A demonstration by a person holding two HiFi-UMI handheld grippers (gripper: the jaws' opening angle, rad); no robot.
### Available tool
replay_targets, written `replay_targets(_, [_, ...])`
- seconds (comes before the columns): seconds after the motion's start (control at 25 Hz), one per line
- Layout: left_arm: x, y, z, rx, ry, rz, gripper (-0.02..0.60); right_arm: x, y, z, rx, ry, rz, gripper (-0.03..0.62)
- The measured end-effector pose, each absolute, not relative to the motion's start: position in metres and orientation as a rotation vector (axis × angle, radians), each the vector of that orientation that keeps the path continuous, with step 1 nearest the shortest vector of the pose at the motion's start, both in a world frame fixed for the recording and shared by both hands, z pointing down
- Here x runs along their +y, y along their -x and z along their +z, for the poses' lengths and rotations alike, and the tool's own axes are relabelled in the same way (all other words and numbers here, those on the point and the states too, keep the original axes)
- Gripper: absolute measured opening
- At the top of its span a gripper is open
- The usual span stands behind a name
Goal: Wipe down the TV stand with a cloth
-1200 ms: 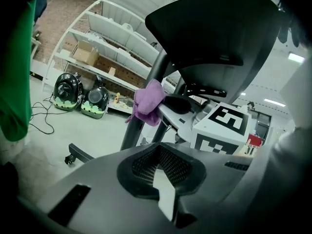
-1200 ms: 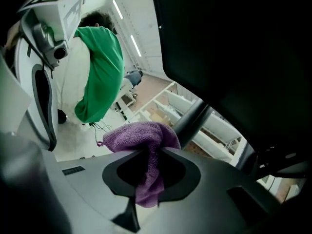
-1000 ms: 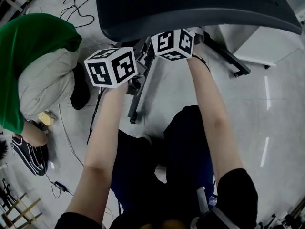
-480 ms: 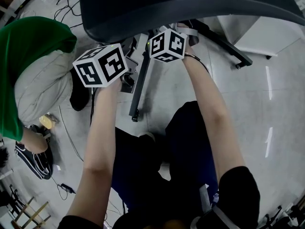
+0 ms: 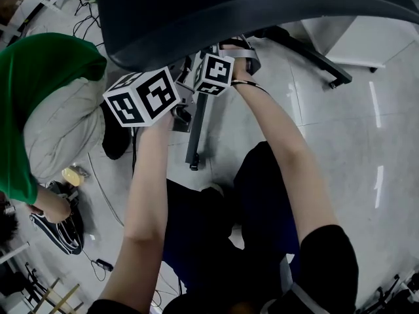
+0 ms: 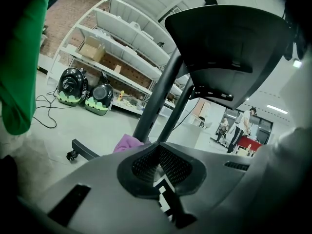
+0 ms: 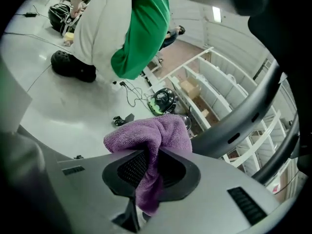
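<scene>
Early on: cloth (image 7: 151, 135) just beside the stand post (image 7: 243, 121).
There the right gripper (image 7: 146, 172) pinches the cloth; the left gripper (image 6: 158, 167), jaws pressed together, holds nothing. Most wiping seems left.

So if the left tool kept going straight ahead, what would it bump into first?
Most likely the dark slanted stand post, rising just past the left tool. The purple cloth sits slightly aside and might brush it; depth is unclear.
</scene>
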State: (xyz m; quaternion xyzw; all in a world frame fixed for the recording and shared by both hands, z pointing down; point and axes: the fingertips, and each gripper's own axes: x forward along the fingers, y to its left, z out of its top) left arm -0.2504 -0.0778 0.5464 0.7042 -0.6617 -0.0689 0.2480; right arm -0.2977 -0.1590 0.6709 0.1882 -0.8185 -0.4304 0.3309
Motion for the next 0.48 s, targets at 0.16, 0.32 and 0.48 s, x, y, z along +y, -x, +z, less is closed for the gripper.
replay_targets(0.16, [-0.079, 0.25, 0.548, -1.787, -1.922, -0.203, 0.006, -0.158, 0.304, 0.698, -2.102, -0.425, -1.088, 0.069])
replay_targets(0.32, [-0.078, 0.252, 0.552, -1.788, -1.908, -0.195, 0.006, -0.16, 0.304, 0.725, -2.046, -0.378, -1.044, 0.069])
replay_targets(0.48, [-0.079, 0.246, 0.549, -1.772, -1.925, -0.194, 0.006, -0.159, 0.304, 0.75, -1.968, -0.302, -1.052, 0.069])
